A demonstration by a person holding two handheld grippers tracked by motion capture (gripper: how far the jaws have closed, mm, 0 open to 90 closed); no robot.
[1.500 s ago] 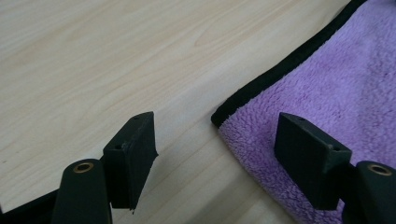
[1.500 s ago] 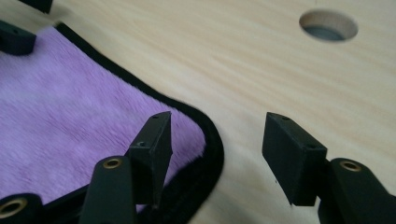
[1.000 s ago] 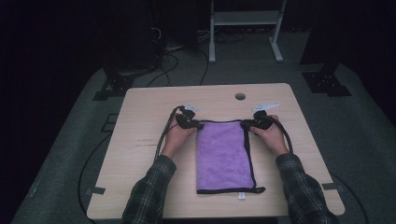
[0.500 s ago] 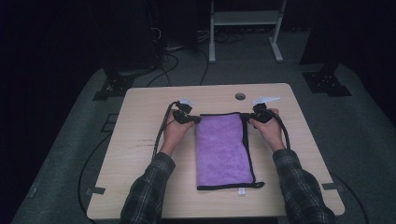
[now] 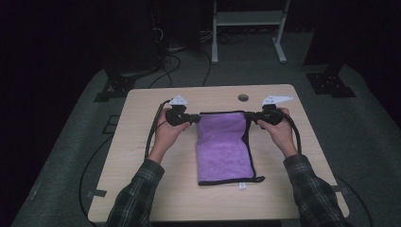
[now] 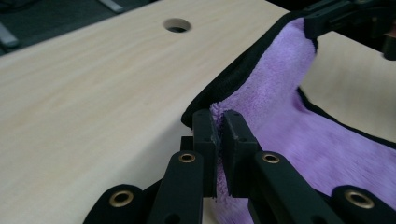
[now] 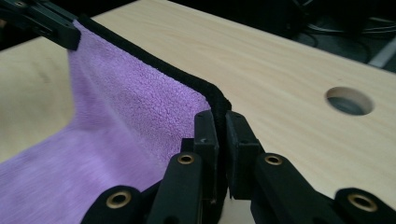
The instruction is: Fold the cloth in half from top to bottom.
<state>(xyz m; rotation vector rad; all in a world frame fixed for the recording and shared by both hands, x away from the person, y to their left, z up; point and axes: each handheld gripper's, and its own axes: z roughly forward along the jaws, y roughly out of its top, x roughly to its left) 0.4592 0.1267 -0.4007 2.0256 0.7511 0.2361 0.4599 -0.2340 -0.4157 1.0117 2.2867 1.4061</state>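
The room around is dark, with a grey floor, some cables and a white metal stand behind a light wooden table. The table has a small round hole near its far edge.

On the table lies a purple towel with a black border, folded into a long shape that runs from the far side towards the person. Its near end rests flat on the wood (a small white label sticks out there), while its far edge is lifted off the table and stretched between the two grippers.

The left gripper is clamped on the far left corner of the towel; in the left gripper view its two black jaws stand almost together with the purple cloth and its black border pinched between them. The right gripper is clamped on the far right corner in the same way; in the right gripper view the jaws press on the black border.

The jaws of both grippers have just been closing, with the cloth between them. Each hand is around its gripper, and the sleeves have a plaid pattern.
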